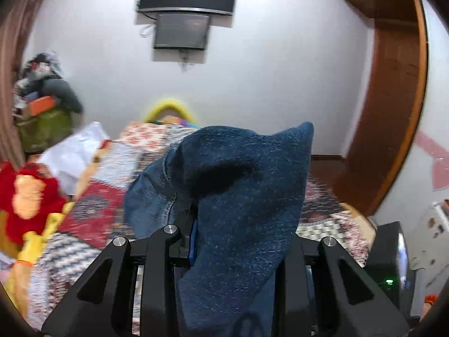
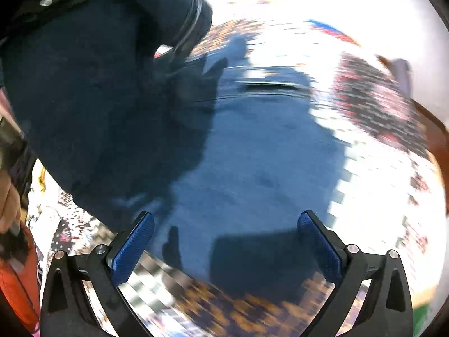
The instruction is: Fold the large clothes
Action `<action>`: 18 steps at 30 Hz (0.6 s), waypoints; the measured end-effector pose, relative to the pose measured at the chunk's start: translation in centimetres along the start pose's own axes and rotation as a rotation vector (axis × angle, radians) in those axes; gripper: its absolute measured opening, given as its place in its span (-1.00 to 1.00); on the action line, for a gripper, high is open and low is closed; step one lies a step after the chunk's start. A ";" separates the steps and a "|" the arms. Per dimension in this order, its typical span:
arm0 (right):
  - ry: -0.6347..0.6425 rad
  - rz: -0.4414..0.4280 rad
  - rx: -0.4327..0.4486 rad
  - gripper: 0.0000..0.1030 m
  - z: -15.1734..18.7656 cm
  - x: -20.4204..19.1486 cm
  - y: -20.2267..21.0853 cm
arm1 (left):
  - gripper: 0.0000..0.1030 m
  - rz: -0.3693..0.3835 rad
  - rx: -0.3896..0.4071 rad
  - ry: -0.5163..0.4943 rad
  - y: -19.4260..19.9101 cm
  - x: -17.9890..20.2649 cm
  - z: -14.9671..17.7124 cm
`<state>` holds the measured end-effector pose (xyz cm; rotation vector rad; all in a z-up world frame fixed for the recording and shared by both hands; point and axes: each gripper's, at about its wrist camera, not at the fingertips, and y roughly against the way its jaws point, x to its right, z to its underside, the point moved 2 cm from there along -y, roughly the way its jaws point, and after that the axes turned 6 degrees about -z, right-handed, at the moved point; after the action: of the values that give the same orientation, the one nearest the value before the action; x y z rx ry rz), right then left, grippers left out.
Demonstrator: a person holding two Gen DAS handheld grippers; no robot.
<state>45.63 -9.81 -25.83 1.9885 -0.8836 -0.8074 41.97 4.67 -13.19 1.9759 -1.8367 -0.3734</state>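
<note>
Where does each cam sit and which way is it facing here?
Left wrist: on the left gripper, facing roughly level across the patterned bed to the wall; its jaws pinch the blue garment.
Right wrist: on the right gripper, tilted steeply down at the bed; jaws open, a hand at left edge.
Shared: the blue garment and bedspread.

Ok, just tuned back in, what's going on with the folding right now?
The left gripper is clamped on a fold of the blue garment, lifting it above the patterned bedspread. The right gripper is open and empty, its blue pads spread wide as it points down over the part of the garment lying flat on the bed. The right view is blurred, so finer detail there is unclear. The fold looks mid-way, not laid down yet.
</note>
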 end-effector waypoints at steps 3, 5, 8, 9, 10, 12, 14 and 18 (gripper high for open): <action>-0.066 0.064 0.037 0.99 1.8 4.0 3.5 | -0.45 0.049 -0.017 -0.059 -1.0 4.0 0.6; -0.127 0.093 0.057 0.99 3.0 6.5 5.3 | -0.45 0.053 -0.029 -0.165 -1.5 7.4 2.0; -0.219 0.117 0.090 0.99 5.4 9.8 8.1 | -0.45 0.054 -0.065 -0.347 -2.1 11.6 5.6; -0.242 0.119 0.097 0.99 5.7 10.4 8.6 | -0.45 0.054 -0.083 -0.395 -2.3 12.5 6.8; -0.274 0.121 0.107 0.99 6.4 11.0 9.4 | -0.45 0.055 -0.108 -0.441 -2.5 13.3 8.1; -0.306 0.124 0.120 0.99 7.3 11.8 10.3 | -0.45 0.060 -0.165 -0.508 -2.6 14.4 10.7; -0.330 0.127 0.133 0.99 8.2 12.5 11.2 | -0.45 0.067 -0.211 -0.549 -2.7 14.8 12.8; -0.344 0.120 0.153 0.99 8.8 12.3 12.1 | -0.27 0.086 -0.296 -0.579 -3.2 14.5 14.6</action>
<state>42.04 -28.59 -22.49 1.9341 -1.2846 -1.0579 39.41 -11.30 -26.29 1.6846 -2.0312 -1.2164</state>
